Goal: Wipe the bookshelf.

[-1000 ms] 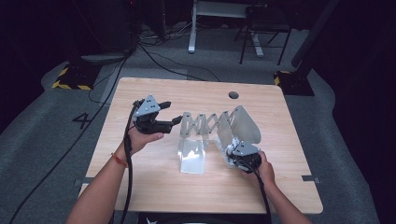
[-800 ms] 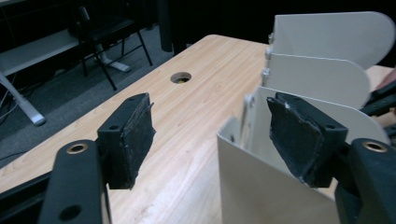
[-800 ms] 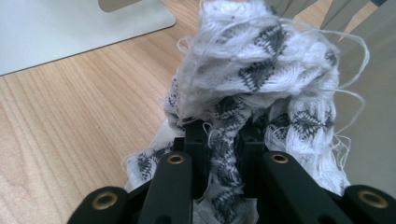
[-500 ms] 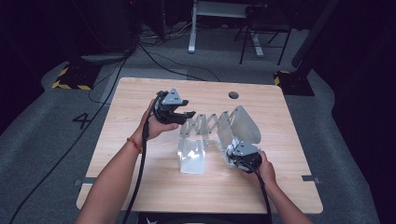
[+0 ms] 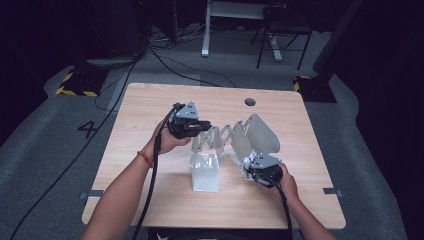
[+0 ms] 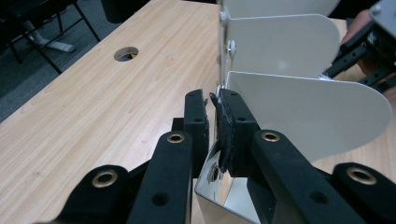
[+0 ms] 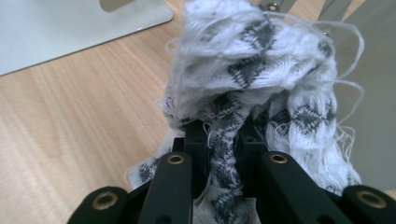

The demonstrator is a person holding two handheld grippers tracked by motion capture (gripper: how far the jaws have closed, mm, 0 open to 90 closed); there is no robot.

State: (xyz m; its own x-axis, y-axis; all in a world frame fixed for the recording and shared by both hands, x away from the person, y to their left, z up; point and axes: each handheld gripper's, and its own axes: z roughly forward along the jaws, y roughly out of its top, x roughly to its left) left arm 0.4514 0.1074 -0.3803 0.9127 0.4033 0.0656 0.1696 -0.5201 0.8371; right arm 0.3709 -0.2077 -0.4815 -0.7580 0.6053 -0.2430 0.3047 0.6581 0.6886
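Landmark: expanding metal rack (image 5: 220, 137), standing at the middle of the wooden table (image 5: 150, 115).
Left gripper (image 5: 197, 126): at the rack's left end; its jaws have just been closing and now pinch the edge of an end plate (image 6: 299, 116).
Right gripper (image 5: 250, 167): at the rack's right end, jaws narrow, clamped on a frayed patterned cloth (image 7: 243, 93).
Cloth location: in the right jaws, touching the rack's rightmost plate.
Done: both grips appear secured, rack steadied.
Left: wiping the plates appears pending; 0 plates look visibly treated.
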